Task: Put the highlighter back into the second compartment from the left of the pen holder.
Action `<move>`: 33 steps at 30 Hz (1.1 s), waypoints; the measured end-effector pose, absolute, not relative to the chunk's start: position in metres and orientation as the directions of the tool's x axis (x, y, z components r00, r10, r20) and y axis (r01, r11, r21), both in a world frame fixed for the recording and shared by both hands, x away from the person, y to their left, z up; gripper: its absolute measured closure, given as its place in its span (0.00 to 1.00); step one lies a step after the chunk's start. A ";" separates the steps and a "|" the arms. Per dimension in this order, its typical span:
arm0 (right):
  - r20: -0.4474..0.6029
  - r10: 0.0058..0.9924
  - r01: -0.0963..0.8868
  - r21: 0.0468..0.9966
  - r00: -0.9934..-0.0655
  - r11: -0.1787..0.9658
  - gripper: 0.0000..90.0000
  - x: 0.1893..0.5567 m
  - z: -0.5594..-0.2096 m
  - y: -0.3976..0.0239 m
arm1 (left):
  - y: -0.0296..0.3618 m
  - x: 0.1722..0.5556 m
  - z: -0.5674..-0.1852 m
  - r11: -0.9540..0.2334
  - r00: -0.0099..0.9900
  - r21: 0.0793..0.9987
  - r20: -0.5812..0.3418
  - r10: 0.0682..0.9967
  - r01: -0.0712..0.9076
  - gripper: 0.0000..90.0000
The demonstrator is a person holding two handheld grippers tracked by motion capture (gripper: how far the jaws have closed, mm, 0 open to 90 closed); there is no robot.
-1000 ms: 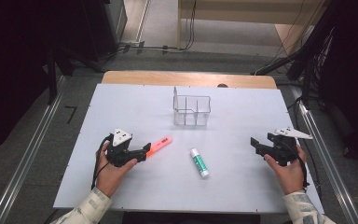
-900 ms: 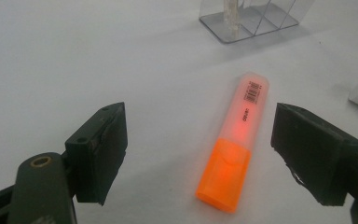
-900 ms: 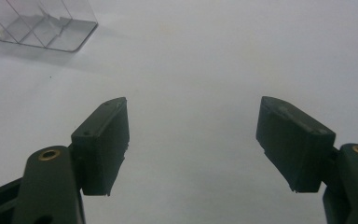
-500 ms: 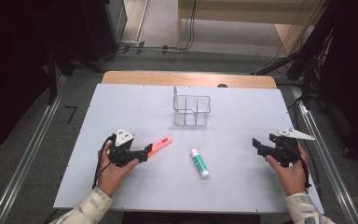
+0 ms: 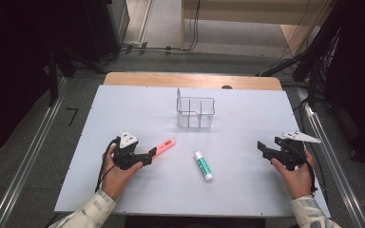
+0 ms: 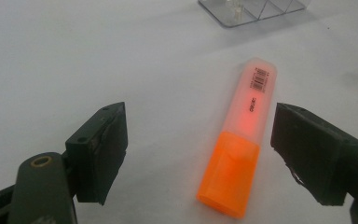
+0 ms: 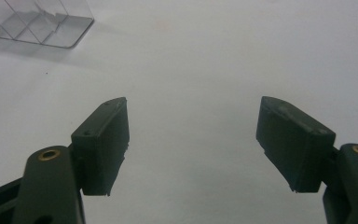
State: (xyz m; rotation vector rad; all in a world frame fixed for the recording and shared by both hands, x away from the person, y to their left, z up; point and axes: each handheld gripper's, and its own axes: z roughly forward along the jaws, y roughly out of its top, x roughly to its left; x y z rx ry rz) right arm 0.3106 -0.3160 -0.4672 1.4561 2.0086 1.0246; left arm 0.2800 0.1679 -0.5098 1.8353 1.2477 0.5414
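A: Left gripper (image 6: 200,154) was spread wide, jaws low on either side of the orange-capped, translucent pink plastic highlighter pen (image 6: 240,140). No contact that I could see, gaps on both sides.

B: Where did the pen lie?

A: Flat on the white table top (image 5: 247,137), front left, cap end nearest the gripper, barrel pointing off toward the clear plastic divided organiser box (image 5: 196,113) in the middle. In the high view the pen (image 5: 162,147) sat just ahead of the left gripper (image 5: 145,158).

B: Right side?

A: Right gripper (image 7: 193,144) was also wide apart, nothing between the jaws, just bare table. It rested in the person's hand at the right edge (image 5: 266,152), well apart from everything else.

B: Anything else on the table?

A: White glue stick with a green label (image 5: 203,166), lying loose between the two grippers, nearer the pen. Untouched.

B: Step?

A: I'd call it pre-grasp on the highlighter. Jaws straddled the cap end but hadn't closed.

B: Next move?

A: Probably close on the cap or just past it, squarely across the barrel. The pen lay off-centre, nearer the right-hand jaw in the left gripper view, so a small sideways shift first would help, or it might skid and twist when pinched. Then lift, likely toward the organiser, though that's a guess.
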 end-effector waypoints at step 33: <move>0.073 0.947 0.609 0.780 -0.314 0.142 0.26 0.305 -0.468 -0.329 | 0.159 0.282 -0.518 -0.224 0.448 0.780 -0.080 0.891 0.584 0.21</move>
